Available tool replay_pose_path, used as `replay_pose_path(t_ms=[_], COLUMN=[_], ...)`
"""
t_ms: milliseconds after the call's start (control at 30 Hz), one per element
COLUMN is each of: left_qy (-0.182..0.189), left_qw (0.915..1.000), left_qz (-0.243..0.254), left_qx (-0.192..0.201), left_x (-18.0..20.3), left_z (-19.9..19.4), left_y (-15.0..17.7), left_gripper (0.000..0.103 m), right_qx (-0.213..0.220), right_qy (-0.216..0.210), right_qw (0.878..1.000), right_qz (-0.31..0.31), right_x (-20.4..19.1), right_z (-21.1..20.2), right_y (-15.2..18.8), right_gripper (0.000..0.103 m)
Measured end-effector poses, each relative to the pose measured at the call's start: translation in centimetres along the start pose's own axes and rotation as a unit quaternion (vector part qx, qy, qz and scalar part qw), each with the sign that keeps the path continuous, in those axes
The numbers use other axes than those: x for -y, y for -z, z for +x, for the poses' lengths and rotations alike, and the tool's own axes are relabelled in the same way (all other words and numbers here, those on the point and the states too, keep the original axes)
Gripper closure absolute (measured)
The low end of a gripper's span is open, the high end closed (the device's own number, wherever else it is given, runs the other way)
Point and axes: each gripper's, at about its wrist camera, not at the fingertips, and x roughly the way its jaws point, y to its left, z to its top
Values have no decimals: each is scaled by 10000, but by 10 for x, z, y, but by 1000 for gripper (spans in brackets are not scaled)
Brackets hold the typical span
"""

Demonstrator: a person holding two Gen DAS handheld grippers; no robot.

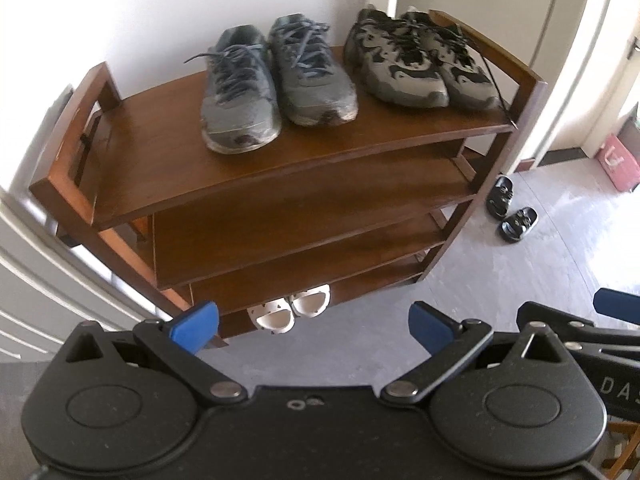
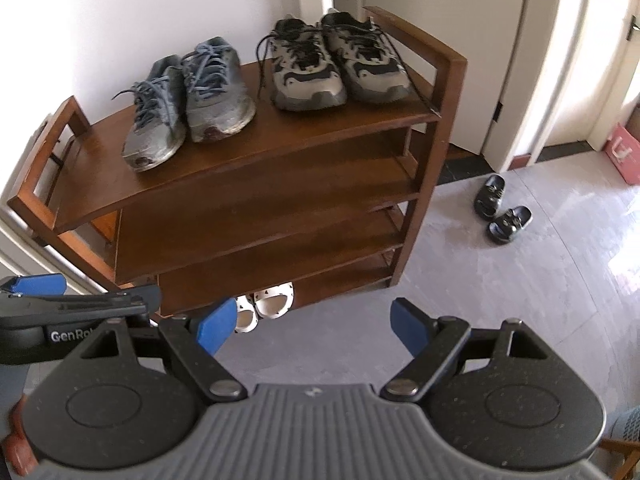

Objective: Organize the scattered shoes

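Note:
A brown wooden shoe rack (image 1: 168, 168) (image 2: 248, 184) stands against the wall. On its top shelf sit a blue-grey pair of sneakers (image 1: 276, 84) (image 2: 192, 104) and a grey-and-black pair (image 1: 416, 60) (image 2: 336, 60). A white pair of small shoes (image 1: 290, 308) (image 2: 264, 306) peeks out from the bottom shelf. Two black sandals (image 1: 508, 208) (image 2: 500, 208) lie apart on the floor right of the rack. My left gripper (image 1: 314, 322) and my right gripper (image 2: 314, 326) hang open and empty above the floor in front of the rack, side by side.
Grey floor (image 2: 480, 300) spreads to the right of the rack. A white door and frame (image 2: 460, 40) stand behind it. A pink box (image 1: 618, 160) (image 2: 624, 152) leans by the far right doorway. White panelling (image 1: 36, 280) is at the left.

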Motion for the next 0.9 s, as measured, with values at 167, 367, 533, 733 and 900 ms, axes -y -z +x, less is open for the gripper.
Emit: replay_pose_path(t_ms=[167, 367, 533, 733, 900], left_qy=[55, 46, 36, 30, -44], left_qw=[10000, 10000, 10000, 9999, 9999], left_qz=[47, 68, 79, 86, 84], left_qx=[-43, -51, -49, -61, -44], left_x=[2, 4, 5, 5, 4], left_z=[3, 3, 4, 4, 4], left_y=[2, 3, 5, 7, 8], left_gripper=[1, 1, 1, 1, 1], right_qx=[-62, -36, -14, -21, -67], right_qy=[70, 126, 230, 349, 379], right_qw=[9999, 9998, 9996, 9992, 9991], right_qz=[76, 117, 175, 184, 166], right_x=[2, 5, 11, 15, 16], right_z=[2, 0, -1, -1, 0], right_y=[6, 9, 9, 11, 13], right_gripper=[17, 17, 17, 17, 17])
